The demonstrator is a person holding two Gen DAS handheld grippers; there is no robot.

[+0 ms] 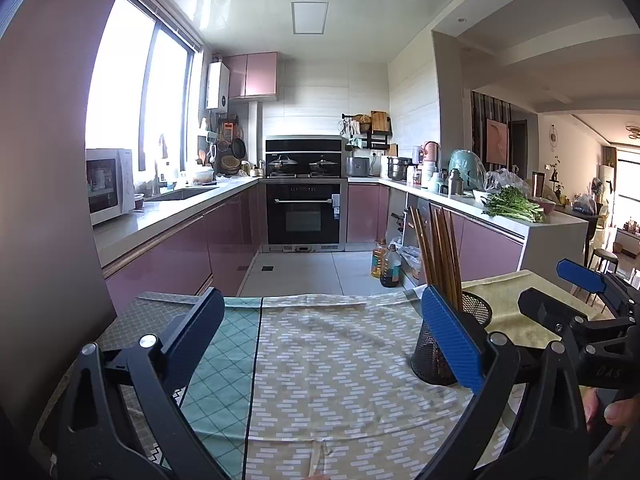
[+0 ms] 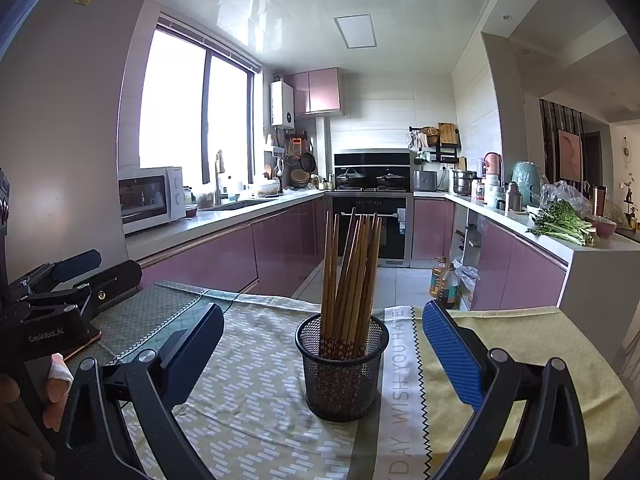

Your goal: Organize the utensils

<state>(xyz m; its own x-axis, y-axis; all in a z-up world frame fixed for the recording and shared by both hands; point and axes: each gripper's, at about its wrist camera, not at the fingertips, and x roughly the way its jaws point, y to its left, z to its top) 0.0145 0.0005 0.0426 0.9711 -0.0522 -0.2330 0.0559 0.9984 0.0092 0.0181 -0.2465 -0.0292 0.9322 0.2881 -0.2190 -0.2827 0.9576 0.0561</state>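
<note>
A black mesh holder (image 2: 342,368) stands on the patterned tablecloth (image 2: 248,412), with several brown wooden chopsticks (image 2: 350,268) upright in it. My right gripper (image 2: 320,344) is open and empty, its jaws wide on either side of the holder, a little short of it. My left gripper (image 1: 320,332) is open and empty over bare cloth (image 1: 332,364); the holder (image 1: 440,344) and chopsticks (image 1: 438,256) show just behind its right finger. The right gripper also shows at the right edge of the left wrist view (image 1: 560,292).
The table's far edge (image 1: 320,298) drops to the kitchen floor. Oil bottles (image 1: 386,264) stand on the floor by a white counter with greens (image 1: 514,204). A pink wall (image 1: 44,200) is close on the left. Cabinets and an oven (image 1: 304,216) are beyond.
</note>
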